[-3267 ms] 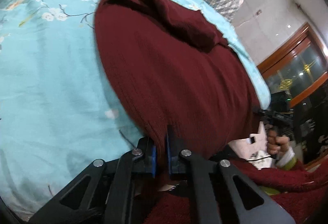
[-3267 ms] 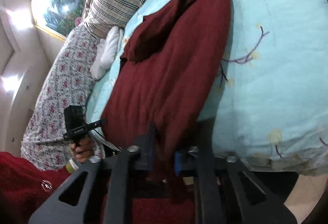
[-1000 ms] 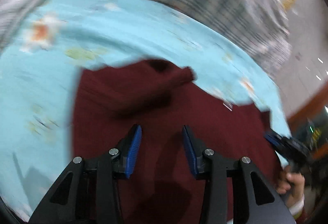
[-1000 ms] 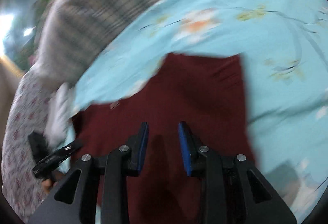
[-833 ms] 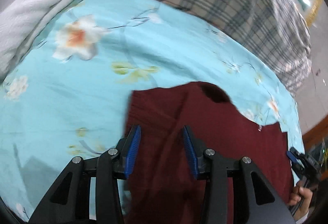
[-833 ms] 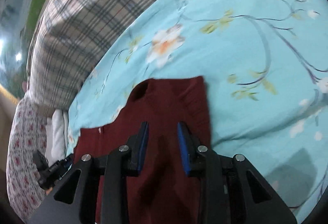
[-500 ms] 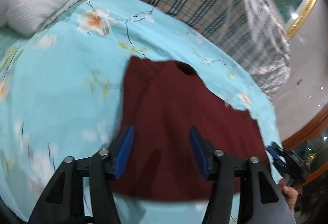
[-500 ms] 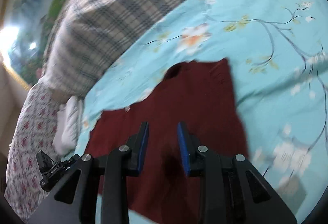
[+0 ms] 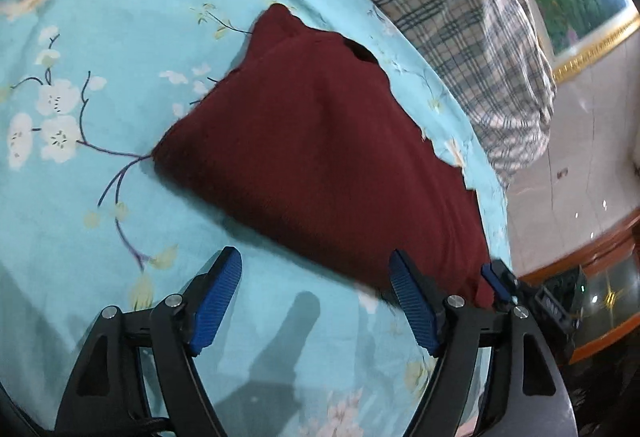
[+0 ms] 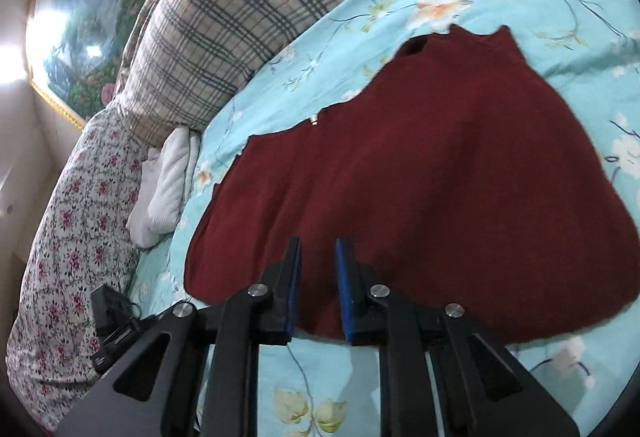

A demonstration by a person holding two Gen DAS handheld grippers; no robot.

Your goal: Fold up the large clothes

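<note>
The one dark red garment [image 9: 328, 141] now lies folded over on the bed [image 9: 80, 177], where 3.3 s ago both grippers were clamped on its hem at the near edge with the cloth stretched long toward the pillows. A second ago the two had already let go above it, and since then they have drawn back toward the near edge. The left gripper [image 9: 316, 297] stands spread wide and empty over bare sheet, just short of the garment's near edge. The right gripper [image 10: 316, 289] has its jaws a narrow gap apart, holding nothing, over the fold's near edge. I judge that one fold is done and released; a second fold or a smoothing probably remains.

Count: one garment, two grippers, one plaid pillow [image 10: 248, 17], one flowered pillow [image 10: 68, 221] at the bed's far left corner, one white rolled towel [image 10: 164, 189] beside it.
</note>
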